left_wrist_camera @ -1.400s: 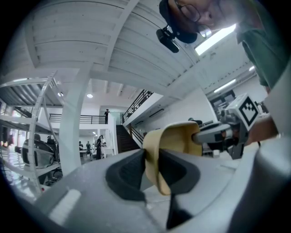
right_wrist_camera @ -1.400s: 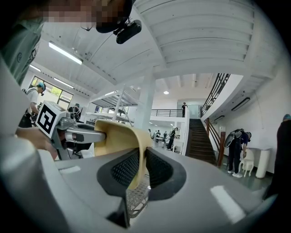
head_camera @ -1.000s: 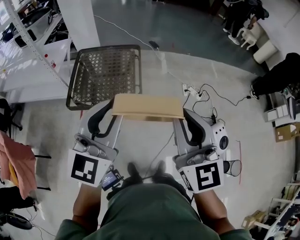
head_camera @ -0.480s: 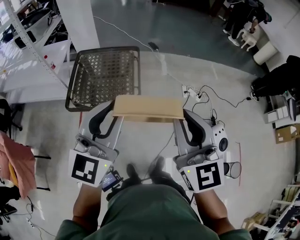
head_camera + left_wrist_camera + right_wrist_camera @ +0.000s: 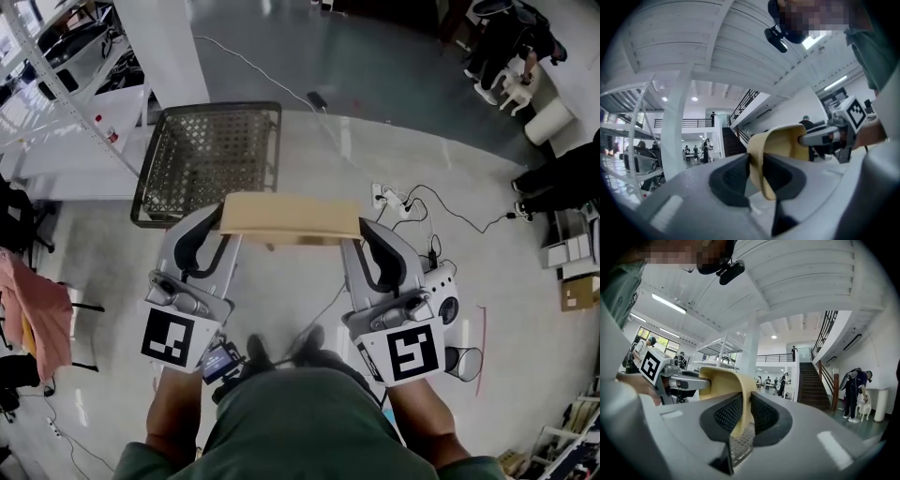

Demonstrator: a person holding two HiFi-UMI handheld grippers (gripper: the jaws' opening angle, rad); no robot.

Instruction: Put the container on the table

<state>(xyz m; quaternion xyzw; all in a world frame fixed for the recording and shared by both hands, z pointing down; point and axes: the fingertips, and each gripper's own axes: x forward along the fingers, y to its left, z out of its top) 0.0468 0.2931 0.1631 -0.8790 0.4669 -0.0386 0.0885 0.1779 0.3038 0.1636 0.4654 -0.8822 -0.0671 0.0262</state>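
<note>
We hold the tan, shallow rectangular container (image 5: 291, 217) above the grey floor (image 5: 281, 291), the left gripper (image 5: 221, 230) clenched on its left end wall and the right gripper (image 5: 362, 234) on its right, near a dark wire-mesh basket (image 5: 211, 155).

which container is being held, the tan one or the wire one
The tan container, clamped at its ends by the left gripper and right gripper; the wire basket sits apart, untouched.
</note>
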